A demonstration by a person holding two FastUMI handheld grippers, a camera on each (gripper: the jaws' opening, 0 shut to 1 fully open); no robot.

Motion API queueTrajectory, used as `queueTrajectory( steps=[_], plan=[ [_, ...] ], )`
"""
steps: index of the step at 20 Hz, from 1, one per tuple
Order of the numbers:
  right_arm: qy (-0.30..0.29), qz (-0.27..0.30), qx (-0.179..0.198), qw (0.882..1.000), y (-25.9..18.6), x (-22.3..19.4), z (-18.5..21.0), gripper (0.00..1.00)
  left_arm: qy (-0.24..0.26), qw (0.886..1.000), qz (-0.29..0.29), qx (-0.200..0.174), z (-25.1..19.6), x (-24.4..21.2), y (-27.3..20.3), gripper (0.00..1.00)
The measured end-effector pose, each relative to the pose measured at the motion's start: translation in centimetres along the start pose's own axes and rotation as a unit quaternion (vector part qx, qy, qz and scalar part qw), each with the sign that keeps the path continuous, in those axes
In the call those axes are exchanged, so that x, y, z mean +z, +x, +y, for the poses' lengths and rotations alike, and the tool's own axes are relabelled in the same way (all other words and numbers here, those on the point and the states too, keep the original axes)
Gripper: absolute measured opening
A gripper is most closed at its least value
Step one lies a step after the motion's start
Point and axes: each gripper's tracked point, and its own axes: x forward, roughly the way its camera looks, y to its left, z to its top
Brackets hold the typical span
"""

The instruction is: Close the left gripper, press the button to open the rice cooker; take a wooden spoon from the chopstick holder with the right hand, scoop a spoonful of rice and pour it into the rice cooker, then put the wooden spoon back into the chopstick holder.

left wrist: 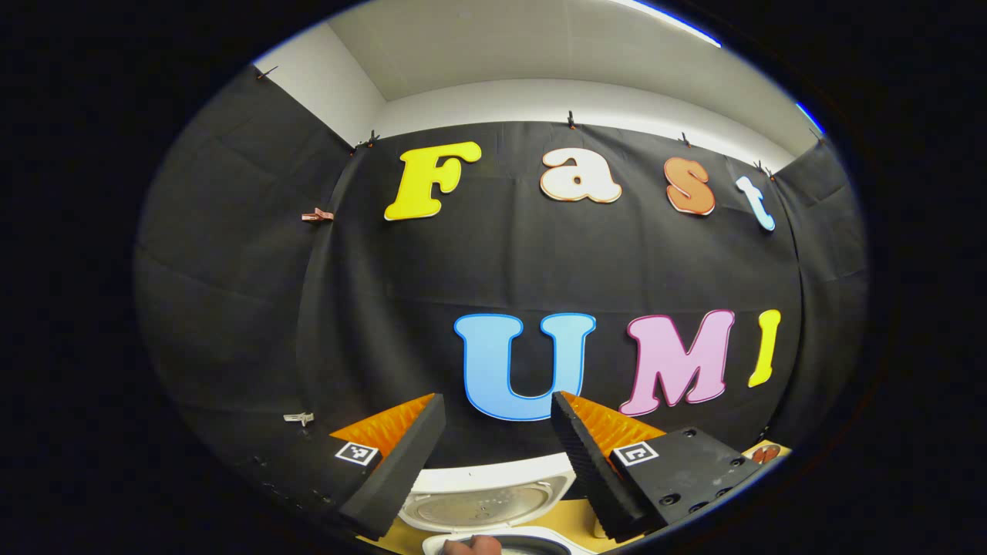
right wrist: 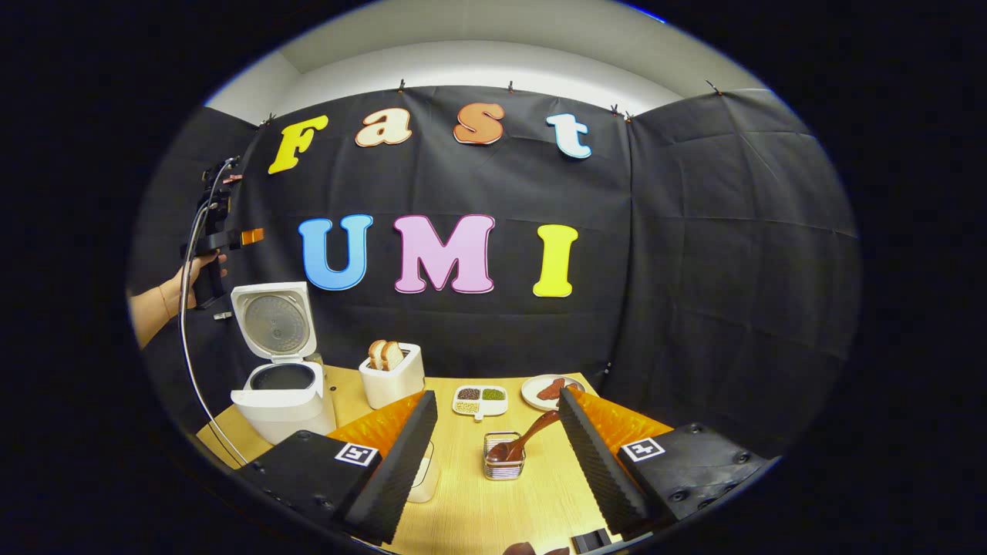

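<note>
Rice cooker (right wrist: 281, 385) lid up. Wooden spoon (right wrist: 524, 441) in chopstick holder (right wrist: 504, 456), straight ahead of right gripper (right wrist: 497, 439), handle leaning up-right; jaws spread, empty. Left gripper (left wrist: 497, 455) released, raised above cooker
</note>
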Motion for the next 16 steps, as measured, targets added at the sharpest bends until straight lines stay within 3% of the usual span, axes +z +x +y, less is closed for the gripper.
queueTrajectory(
  steps=[4,8,16],
  plan=[
    [0.0,-0.006,-0.029,1.0,-0.4,0.4,-1.2,0.99,0.034,0.998,0.038,0.023,1.6,-4.3,5.7,0.95],
    [-0.014,0.01,-0.043,0.999,-0.7,-0.5,-1.7,0.99,0.013,0.997,0.063,0.044,2.8,-6.9,9.4,0.95],
    [-0.015,0.023,-0.033,0.999,-0.4,-1.1,-0.9,1.0,0.017,0.978,0.185,0.092,5.6,-14.1,8.8,0.95]
  ],
)
